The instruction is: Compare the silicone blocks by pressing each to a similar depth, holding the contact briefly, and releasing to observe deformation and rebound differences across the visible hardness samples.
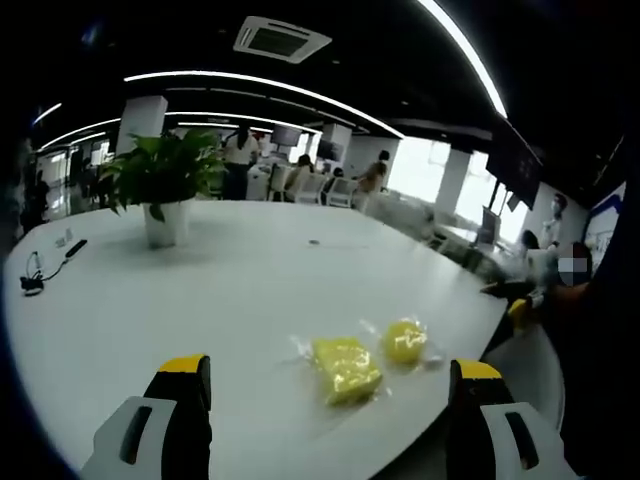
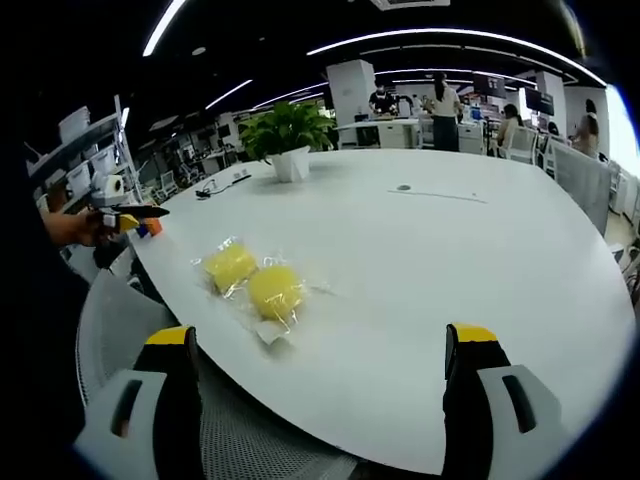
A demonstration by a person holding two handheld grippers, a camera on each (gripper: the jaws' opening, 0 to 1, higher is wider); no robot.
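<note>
Yellow silicone blocks, a squarish one (image 1: 346, 368) and a rounder one (image 1: 405, 341), lie wrapped in clear film, side by side near the white table's (image 1: 220, 290) edge. Left gripper (image 1: 330, 385) and right gripper (image 2: 325, 350) hover with jaws spread wide, holding nothing. Far across the table stand a potted plant (image 1: 165, 185) and a cable (image 1: 45, 265); nothing blocks the blocks.

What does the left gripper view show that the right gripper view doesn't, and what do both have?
Left gripper view: a ceiling air vent and a black cable lying on the table.

Right gripper view: the left tool, held in a hand at the table's edge, and a mesh chair back.

Both: the white table, two yellow silicone blocks in clear wrap, a potted plant, people at desks behind, and each view's own open tool, touching nothing.
</note>
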